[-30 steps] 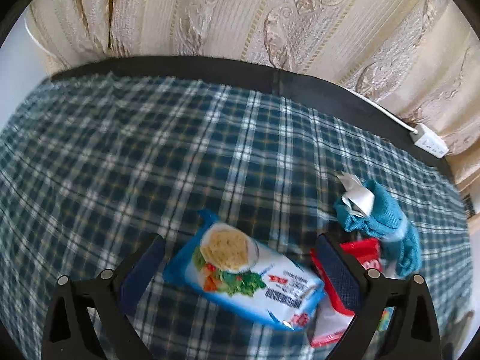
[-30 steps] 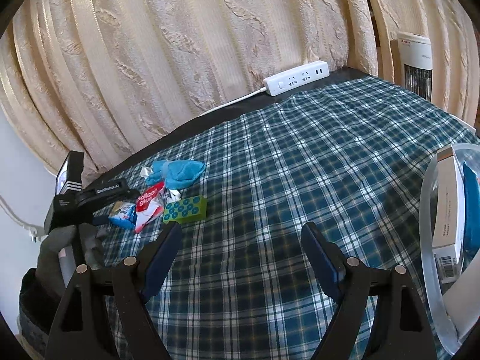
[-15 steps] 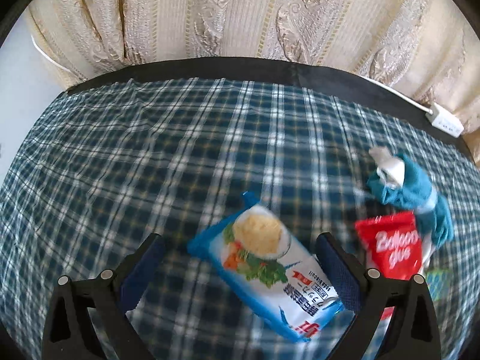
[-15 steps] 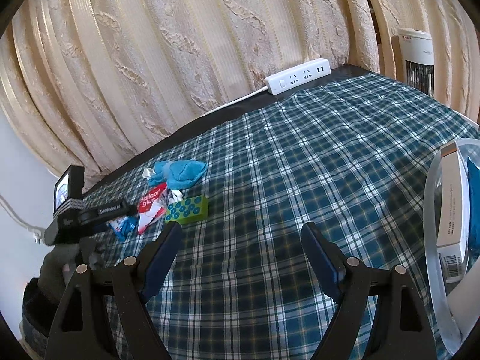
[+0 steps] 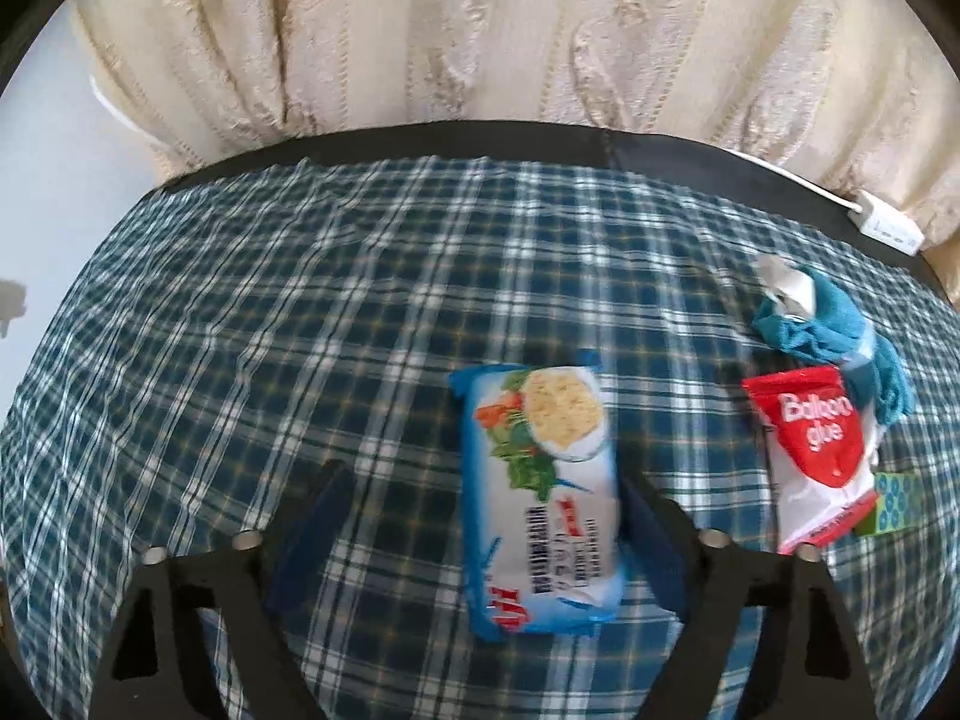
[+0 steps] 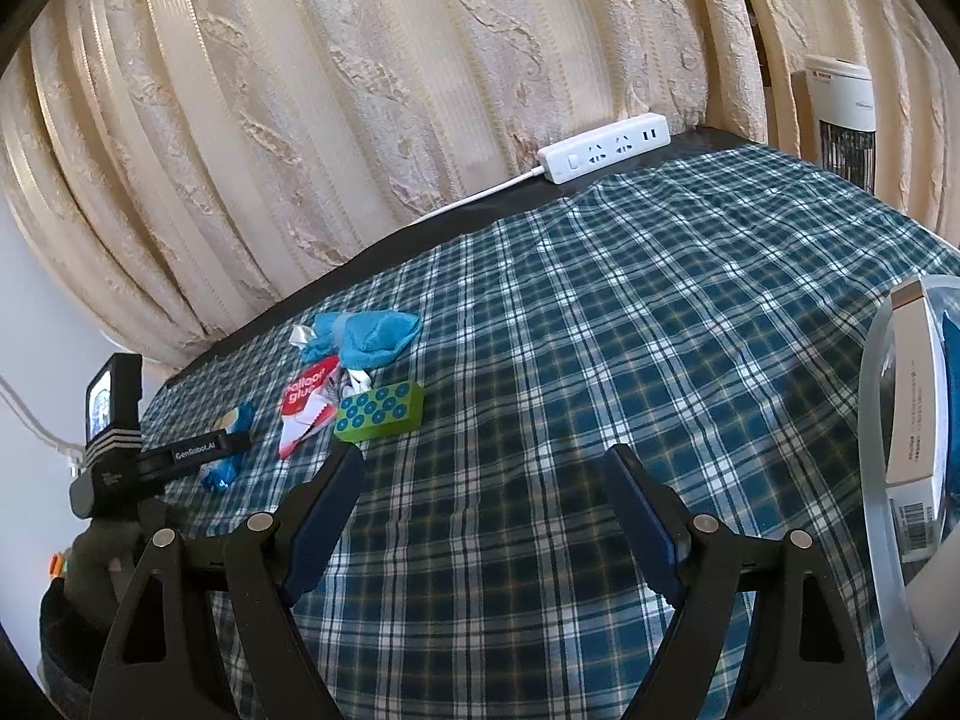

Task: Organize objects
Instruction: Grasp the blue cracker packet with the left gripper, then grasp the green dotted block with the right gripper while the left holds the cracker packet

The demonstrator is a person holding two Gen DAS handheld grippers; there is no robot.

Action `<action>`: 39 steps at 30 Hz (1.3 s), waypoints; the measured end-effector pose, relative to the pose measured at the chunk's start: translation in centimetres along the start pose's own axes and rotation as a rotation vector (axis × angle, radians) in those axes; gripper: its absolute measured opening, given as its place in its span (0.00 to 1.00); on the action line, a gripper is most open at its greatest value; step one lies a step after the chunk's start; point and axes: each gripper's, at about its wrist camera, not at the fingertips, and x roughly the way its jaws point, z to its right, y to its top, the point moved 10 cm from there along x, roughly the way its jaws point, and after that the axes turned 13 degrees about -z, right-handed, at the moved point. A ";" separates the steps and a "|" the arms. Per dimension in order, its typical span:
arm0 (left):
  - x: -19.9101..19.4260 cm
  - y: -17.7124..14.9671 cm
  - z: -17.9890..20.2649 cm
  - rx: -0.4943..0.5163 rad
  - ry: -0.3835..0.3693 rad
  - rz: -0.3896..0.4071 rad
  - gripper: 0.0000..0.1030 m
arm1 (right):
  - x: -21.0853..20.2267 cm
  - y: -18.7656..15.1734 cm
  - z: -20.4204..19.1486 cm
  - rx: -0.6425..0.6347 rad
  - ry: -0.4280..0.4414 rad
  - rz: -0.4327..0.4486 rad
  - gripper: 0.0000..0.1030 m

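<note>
The left tongs (image 5: 480,522) pointed down over the plaid-covered counter (image 5: 270,330), and their jaws had just been closing around a blue and white snack packet (image 5: 540,492). The packet lay lengthwise between the 2 pads, against the right pad, with a clear gap to the left pad, so it was not yet gripped. To its right lay a red and white glue pouch (image 5: 810,444), a crumpled blue cloth (image 5: 834,330) behind it, and a green box (image 5: 894,501) touching the pouch's far corner.

The right tongs (image 6: 486,510) hung open over bare plaid with nothing between the pads. At the right edge of that view, a clear plastic tub (image 6: 876,480) held a white carton (image 6: 915,390). A white power strip (image 6: 606,147) lay along the counter's back edge by the curtain (image 6: 360,90).
</note>
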 end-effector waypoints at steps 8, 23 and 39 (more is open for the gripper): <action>-0.7 -0.2 1.7 0.066 -0.054 0.024 0.45 | 0.7 -0.4 0.1 -0.013 -0.032 -0.022 0.80; -3.0 -0.5 1.4 0.071 -0.114 0.080 0.42 | 3.9 1.2 -4.9 -0.165 -0.068 -0.139 0.80; -3.8 -0.6 1.3 0.061 -0.144 0.091 0.42 | 10.4 2.7 -8.1 -0.270 -0.171 -0.193 0.80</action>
